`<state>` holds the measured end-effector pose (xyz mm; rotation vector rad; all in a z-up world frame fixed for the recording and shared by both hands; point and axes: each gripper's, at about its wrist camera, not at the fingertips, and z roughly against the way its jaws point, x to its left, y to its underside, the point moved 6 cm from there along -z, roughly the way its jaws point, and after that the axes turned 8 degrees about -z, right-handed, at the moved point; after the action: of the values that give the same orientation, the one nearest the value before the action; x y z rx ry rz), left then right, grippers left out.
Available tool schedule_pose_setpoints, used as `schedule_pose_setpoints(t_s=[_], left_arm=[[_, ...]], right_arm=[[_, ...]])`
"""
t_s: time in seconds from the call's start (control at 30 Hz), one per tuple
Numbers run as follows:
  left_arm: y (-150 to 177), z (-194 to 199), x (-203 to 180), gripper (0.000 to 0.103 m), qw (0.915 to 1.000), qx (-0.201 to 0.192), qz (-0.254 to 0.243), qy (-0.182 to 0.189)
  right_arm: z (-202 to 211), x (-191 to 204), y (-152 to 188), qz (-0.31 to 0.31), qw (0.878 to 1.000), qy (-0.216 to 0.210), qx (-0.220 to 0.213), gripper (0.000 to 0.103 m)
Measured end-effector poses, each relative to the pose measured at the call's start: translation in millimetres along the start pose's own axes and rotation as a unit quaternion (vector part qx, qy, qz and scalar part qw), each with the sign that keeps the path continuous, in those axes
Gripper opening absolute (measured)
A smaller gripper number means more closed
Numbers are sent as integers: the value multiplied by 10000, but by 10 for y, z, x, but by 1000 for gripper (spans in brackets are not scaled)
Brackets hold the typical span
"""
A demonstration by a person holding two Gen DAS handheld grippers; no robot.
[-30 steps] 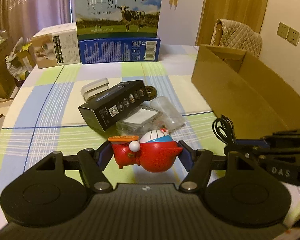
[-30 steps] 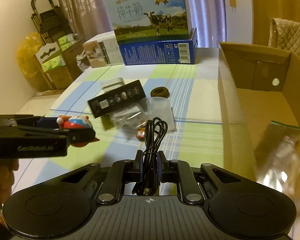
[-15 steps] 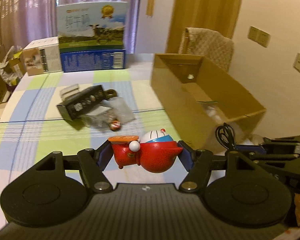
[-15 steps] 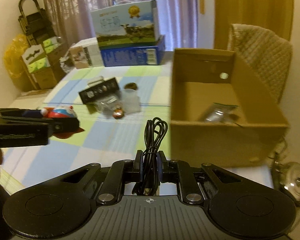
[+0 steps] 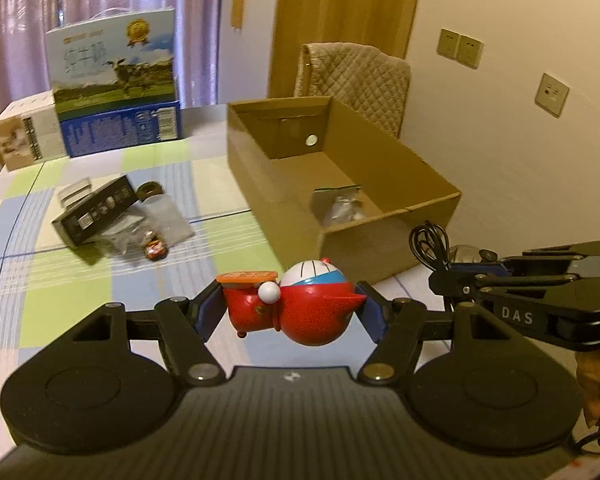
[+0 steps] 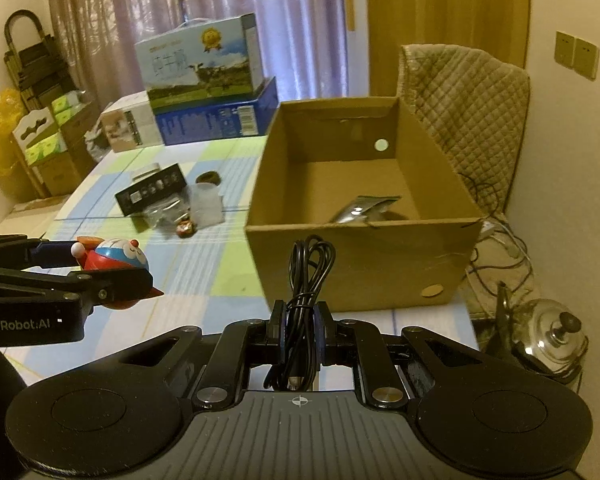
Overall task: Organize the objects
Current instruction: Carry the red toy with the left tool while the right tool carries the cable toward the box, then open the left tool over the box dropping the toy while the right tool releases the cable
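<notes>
While both hovered short of the box (image 6: 364, 256):
Left gripper (image 5: 290, 312): clamped a toy (image 5: 296, 308).
Right gripper (image 6: 302, 334): pinched a cable (image 6: 306, 280).

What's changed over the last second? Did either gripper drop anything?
Nothing dropped. Both grippers pulled back and up from the table clutter and swung toward the cardboard box, whose open inside now shows. The left gripper is still shut on the red toy, the right gripper still on the black cable. The clear bag stays in the box.
</notes>
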<state>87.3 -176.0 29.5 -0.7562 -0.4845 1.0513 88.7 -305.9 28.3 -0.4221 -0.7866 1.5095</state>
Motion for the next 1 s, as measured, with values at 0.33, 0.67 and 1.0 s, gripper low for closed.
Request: schedule_pose_setpoints(t_s=[0.33,0.67,1.0], left_arm=[[-197,-69,-203,65,9996,-68,-232,129],[-587,-255,-333,65,9980,-198,-538,253],[-1048,-715,-245,65,9976,-172,-618,271]], right_arm=[[67,-206,-102,-115,9998,131,-89,11],[67,-434,-445,-229,9994,76,-258,11],[-308,-736,-1011,-565,9981,-65,-217,11]])
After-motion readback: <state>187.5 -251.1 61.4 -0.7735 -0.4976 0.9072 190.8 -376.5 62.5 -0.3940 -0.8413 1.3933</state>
